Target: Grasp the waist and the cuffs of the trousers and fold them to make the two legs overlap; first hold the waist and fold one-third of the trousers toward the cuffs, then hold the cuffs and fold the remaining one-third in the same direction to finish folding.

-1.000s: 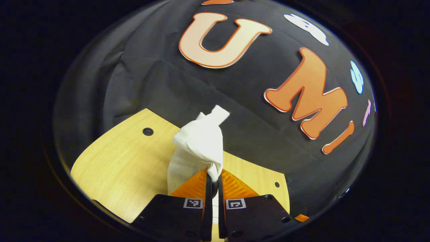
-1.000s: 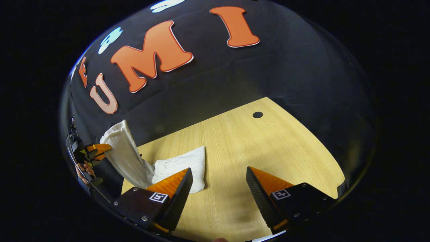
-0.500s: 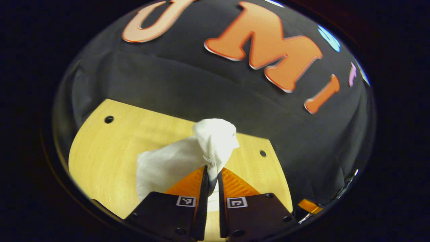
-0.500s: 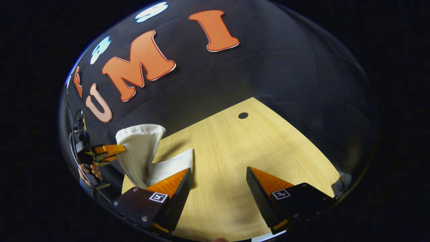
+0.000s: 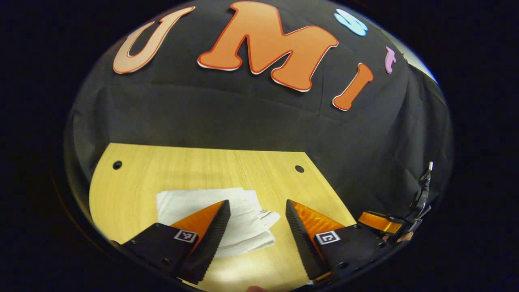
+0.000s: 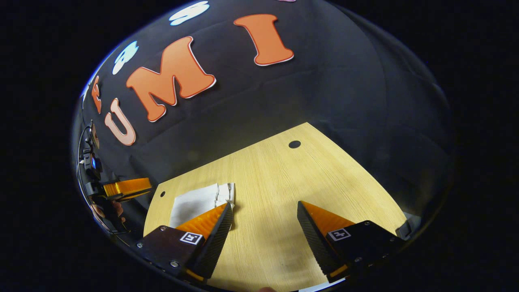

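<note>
Folded trousers [image 5: 239,219] on the table [image 5: 134,182], both our grippers apart and empty.

We see the white trousers lying flat as a layered bundle on the wooden table, near its front edge; in the left gripper view their stacked edges face right. Our left gripper [image 5: 255,217] hovers over the bundle with its fingers wide apart, touching no cloth. Our right gripper [image 6: 264,219] also has its fingers spread, over bare wood just right of the trousers [image 6: 200,199]. In the right gripper view, the left gripper [image 6: 121,187] shows at far left with a hand [image 6: 108,211] below it.
</note>
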`<state>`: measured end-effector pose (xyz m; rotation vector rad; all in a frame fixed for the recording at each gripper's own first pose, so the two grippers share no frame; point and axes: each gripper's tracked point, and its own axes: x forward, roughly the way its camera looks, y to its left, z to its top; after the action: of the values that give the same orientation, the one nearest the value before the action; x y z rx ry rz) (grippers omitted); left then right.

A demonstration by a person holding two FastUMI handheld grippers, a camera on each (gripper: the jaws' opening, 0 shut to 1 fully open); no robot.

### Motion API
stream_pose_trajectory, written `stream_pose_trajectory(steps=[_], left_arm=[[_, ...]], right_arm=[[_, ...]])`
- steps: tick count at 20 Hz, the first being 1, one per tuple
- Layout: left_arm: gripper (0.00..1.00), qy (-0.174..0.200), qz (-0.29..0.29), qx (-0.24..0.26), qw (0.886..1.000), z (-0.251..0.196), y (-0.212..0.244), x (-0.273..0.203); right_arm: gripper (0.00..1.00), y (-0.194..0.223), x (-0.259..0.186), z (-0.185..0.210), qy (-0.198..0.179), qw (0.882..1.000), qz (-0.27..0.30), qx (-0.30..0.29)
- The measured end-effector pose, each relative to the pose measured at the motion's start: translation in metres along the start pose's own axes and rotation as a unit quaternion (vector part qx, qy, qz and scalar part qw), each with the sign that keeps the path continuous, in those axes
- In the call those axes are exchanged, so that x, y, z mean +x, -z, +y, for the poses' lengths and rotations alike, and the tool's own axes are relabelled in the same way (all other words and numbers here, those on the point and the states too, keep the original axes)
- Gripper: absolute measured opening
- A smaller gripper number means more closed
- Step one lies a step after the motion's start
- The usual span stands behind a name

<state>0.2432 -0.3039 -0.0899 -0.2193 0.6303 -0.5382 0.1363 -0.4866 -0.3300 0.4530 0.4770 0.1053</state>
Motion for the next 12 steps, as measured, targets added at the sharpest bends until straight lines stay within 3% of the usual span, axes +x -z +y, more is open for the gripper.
stream_pose_trajectory(steps=[4,8,12], left_arm=[[0.96,-0.047,-0.043,0.049,0.997,0.012,-0.023,-0.034],[0.99,-0.148,-0.12,0.096,0.977,0.026,-0.069,-0.082],[0.98,-0.168,-0.186,0.123,0.96,0.029,-0.096,-0.133]], right_arm=[[0.96,-0.021,-0.003,0.044,-0.04,0.999,-0.027,-0.021],[0.96,-0.034,-0.016,0.09,-0.072,0.993,-0.062,-0.072],[0.96,-0.046,-0.042,0.138,-0.108,0.983,-0.109,-0.099]])
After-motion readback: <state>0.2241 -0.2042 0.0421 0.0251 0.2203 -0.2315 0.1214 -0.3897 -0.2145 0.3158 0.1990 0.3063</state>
